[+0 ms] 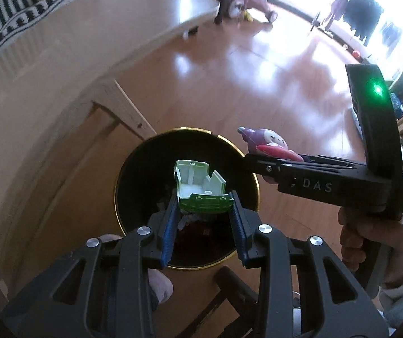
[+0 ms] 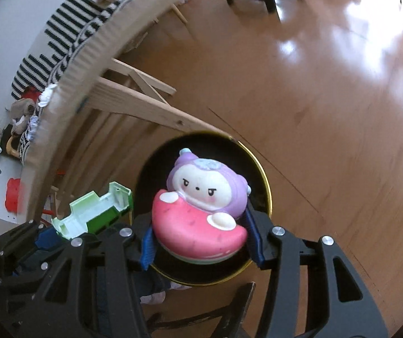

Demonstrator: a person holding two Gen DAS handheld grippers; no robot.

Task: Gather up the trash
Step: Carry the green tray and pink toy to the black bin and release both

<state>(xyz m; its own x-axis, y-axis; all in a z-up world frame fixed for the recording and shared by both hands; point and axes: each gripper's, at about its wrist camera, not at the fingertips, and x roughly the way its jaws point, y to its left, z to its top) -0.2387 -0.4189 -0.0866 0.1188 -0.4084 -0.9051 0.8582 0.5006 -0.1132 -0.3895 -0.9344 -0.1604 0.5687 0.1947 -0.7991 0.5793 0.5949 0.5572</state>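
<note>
Jaws grip a green shell [image 1: 201,188] and a squishy toy [image 2: 201,211] above a bin [image 1: 134,163] beside a table [image 1: 60,70].

**Home living room, kids around**

Glossy wood floor [image 1: 229,90] fills the middle of both views. Pale wooden bench [image 1: 94,28] at upper left, black-and-white striped throw [image 2: 69,22] draped behind it. Pink ride-on tricycle [image 1: 246,0] at top centre, bright window light at upper right. Black gold-rimmed bin [image 1: 134,163] stands on the floor, lower centre.
</note>
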